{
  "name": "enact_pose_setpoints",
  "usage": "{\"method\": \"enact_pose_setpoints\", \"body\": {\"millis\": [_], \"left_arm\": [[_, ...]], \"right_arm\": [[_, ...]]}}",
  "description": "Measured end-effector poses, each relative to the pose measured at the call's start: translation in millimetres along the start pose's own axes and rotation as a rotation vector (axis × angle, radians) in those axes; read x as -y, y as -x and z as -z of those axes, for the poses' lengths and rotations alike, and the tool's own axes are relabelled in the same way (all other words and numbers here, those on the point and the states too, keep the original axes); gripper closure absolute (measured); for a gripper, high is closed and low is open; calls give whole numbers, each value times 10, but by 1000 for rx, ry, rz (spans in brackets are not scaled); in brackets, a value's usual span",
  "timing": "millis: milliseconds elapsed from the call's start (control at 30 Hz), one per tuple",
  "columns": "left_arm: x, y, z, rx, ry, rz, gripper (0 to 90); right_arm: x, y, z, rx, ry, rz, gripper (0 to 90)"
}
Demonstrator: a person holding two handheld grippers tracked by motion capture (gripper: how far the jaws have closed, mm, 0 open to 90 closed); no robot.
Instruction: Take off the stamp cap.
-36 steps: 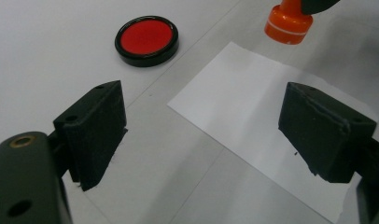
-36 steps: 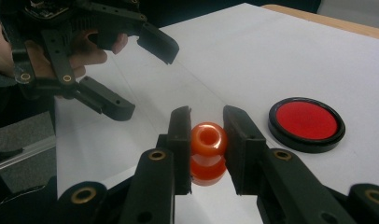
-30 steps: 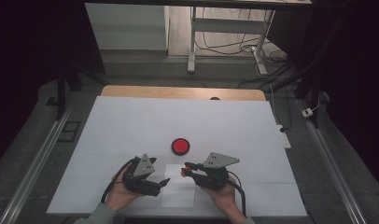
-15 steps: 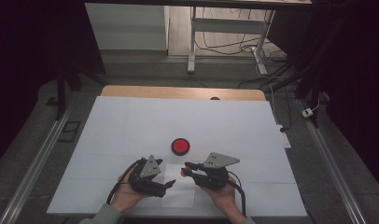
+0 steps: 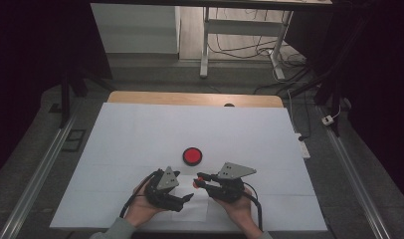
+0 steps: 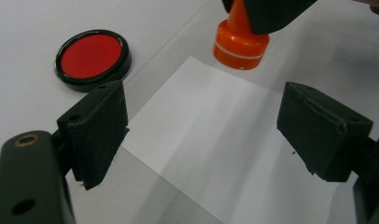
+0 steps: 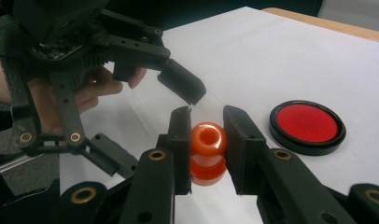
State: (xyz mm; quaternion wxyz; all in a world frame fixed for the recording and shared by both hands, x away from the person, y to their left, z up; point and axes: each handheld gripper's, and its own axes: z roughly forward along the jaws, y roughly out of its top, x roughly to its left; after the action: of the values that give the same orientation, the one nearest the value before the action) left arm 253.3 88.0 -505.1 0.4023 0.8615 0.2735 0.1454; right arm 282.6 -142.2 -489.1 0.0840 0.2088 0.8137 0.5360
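Note:
An orange stamp (image 7: pixel 207 154) stands upright between the jaws of my right gripper (image 7: pixel 207 135), which is shut on its knob. In the high view the right gripper (image 5: pixel 197 179) holds the stamp (image 5: pixel 195 184) at the far edge of a small white paper sheet (image 5: pixel 194 208). Seen from the left gripper, the stamp's base (image 6: pixel 239 46) sits just beyond the paper's corner (image 6: pixel 225 140). My left gripper (image 6: pixel 204 126) is open over the paper with nothing between its jaws. A round red ink pad (image 5: pixel 192 156) lies just beyond both grippers.
A white covering (image 5: pixel 140 134) spreads over the table, with a wooden strip (image 5: pixel 190 98) along the far edge. The person's hands come in at the near edge. Beyond the table stand a metal frame and loose cables on the floor (image 5: pixel 240 45).
The left gripper has edged a little to the right, closer to the paper and the right gripper. The right gripper and the stamp have kept still.

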Motion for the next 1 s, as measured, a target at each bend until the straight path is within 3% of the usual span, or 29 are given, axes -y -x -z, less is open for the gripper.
{"method": "enact_pose_setpoints", "body": {"millis": [700,1000], "left_arm": [[-69,92,-151,22,-3,-28,193],[-85,108,-201,20,-1,-40,295]], "right_arm": [[3,-9,-12,5,1,2,721],[5,-1,-6,6,7,4,721]]}}
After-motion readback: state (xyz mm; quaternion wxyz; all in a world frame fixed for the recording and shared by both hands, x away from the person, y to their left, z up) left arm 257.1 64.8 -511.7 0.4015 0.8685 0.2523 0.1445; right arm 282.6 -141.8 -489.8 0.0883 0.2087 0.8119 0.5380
